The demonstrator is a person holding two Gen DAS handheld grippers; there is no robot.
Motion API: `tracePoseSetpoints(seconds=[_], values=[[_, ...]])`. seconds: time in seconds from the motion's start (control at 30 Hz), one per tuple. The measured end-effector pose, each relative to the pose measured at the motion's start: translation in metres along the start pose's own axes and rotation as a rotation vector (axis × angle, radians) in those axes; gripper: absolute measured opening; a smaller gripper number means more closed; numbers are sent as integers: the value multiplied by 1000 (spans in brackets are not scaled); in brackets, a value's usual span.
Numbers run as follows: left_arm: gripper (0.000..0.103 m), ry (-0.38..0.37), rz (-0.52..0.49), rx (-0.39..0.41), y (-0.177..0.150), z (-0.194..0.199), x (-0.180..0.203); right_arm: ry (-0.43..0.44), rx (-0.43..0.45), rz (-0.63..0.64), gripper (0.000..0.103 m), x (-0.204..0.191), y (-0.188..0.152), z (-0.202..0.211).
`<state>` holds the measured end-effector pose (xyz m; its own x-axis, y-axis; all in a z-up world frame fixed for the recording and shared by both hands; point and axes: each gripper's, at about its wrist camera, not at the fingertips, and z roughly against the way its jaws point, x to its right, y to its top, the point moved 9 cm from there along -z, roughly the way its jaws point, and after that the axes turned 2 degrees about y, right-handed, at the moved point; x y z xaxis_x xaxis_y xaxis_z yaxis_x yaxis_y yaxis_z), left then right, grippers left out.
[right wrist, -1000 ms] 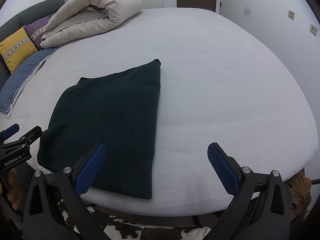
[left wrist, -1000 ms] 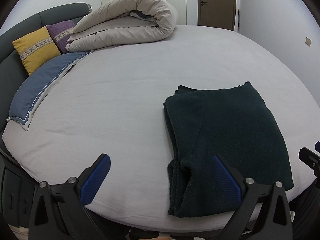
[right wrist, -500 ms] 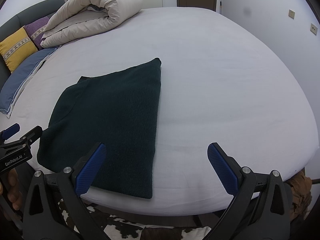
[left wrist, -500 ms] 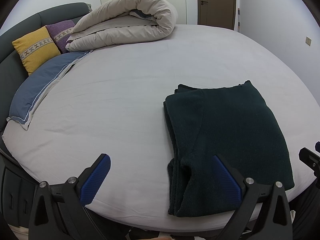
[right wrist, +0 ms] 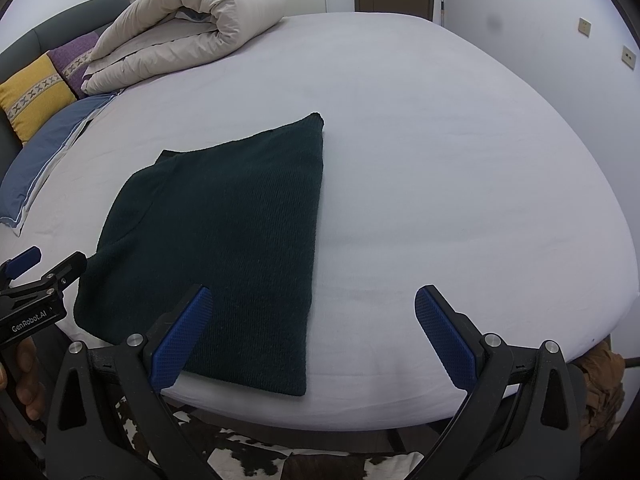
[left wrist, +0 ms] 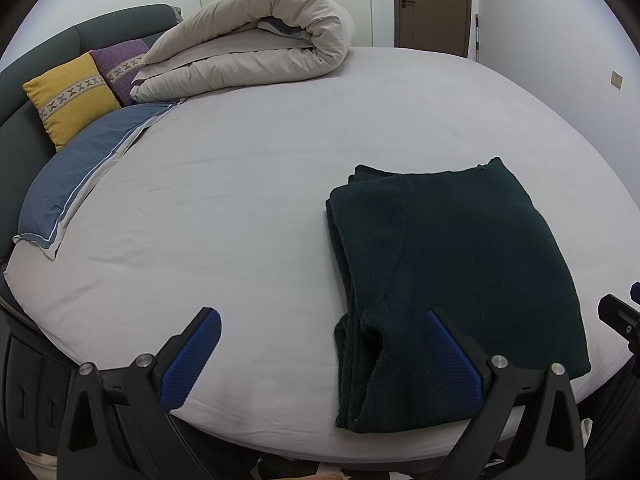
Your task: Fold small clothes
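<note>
A dark green knit garment (left wrist: pixel 452 276) lies folded flat in several layers on the bed, near its front edge; it also shows in the right wrist view (right wrist: pixel 224 240). My left gripper (left wrist: pixel 320 356) is open and empty at the front edge, its right finger over the garment's near left corner. My right gripper (right wrist: pixel 314 336) is open and empty, its left finger over the garment's near right part. The left gripper's tip shows at the left of the right wrist view (right wrist: pixel 44 276).
The bed (left wrist: pixel 240 200) has a pale grey sheet. A rolled beige duvet (left wrist: pixel 256 44) lies at the back. A blue pillow (left wrist: pixel 76 180), a yellow cushion (left wrist: pixel 68 96) and a purple cushion (left wrist: pixel 120 66) lie at the left by the dark headboard. A door (left wrist: pixel 432 4) stands behind.
</note>
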<state>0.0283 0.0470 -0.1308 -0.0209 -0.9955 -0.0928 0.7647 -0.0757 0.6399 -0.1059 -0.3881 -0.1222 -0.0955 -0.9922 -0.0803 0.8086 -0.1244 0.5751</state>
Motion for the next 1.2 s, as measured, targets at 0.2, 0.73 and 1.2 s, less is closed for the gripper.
tracePoseSetpoints(seconds=[0.2,0.73,1.2], values=[[103,0,0,-1,-2,1,0,0,0,0,103,0,0,0],[103,-1,-2,-5,-2,1,-1,2,-3,-1,103,-2,-4,-3],[103,-3,-8,-11,-4,-1,-2,2,-4,-1,103,-2,-4,-4]])
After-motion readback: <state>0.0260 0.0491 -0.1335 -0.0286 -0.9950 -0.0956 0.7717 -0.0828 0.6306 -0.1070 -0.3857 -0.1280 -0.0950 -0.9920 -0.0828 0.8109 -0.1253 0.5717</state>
